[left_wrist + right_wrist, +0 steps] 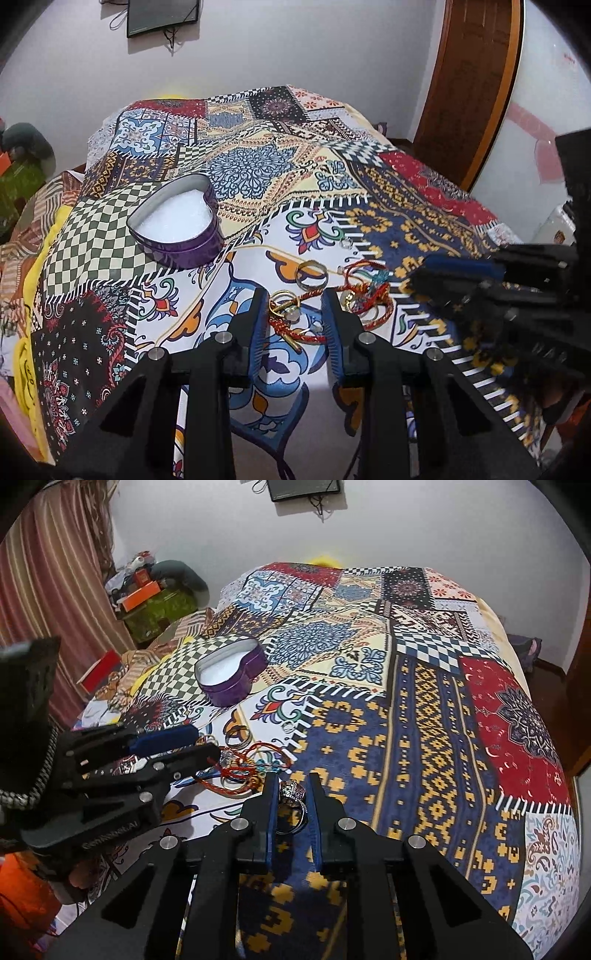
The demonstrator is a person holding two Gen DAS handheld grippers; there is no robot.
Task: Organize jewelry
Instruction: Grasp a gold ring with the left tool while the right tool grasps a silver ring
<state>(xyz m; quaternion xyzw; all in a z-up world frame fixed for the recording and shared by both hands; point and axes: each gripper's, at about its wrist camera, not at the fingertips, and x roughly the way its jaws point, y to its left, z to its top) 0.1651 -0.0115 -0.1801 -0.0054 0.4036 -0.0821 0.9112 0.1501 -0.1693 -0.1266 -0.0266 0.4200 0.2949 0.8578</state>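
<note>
A patchwork bedspread [288,173] carries everything, and the near edge of it, where both grippers work, is where the jewellery lies. Toward the left edge of the spread, on the green-and-cream checks, sits the open purple heart-shaped tin [177,225], white-lined and with nothing in it that I can see; it is well apart from the pile and lies up and to the left of both sets of jaws. The jewellery pile [332,295] sits on the white-and-blue patch near the front edge: red cords, thin bangles and a broad band ring [312,277] at its far side. The left gripper [295,314] points down into the pile's left part, jaws partly open and straddling a red cord with gold rings [286,314]; the pads do not seem to press on it yet, so I judge nothing is held. The right gripper [291,794], just to the right of the pile on the navy-and-gold patch, has its jaws nearly closed on a silver ring with a stone cluster [290,794], whose band hangs down between the fingers. For that ring the coming move turns on the tin lying far left across the pile, nearer the left hand's side than the right's.
</note>
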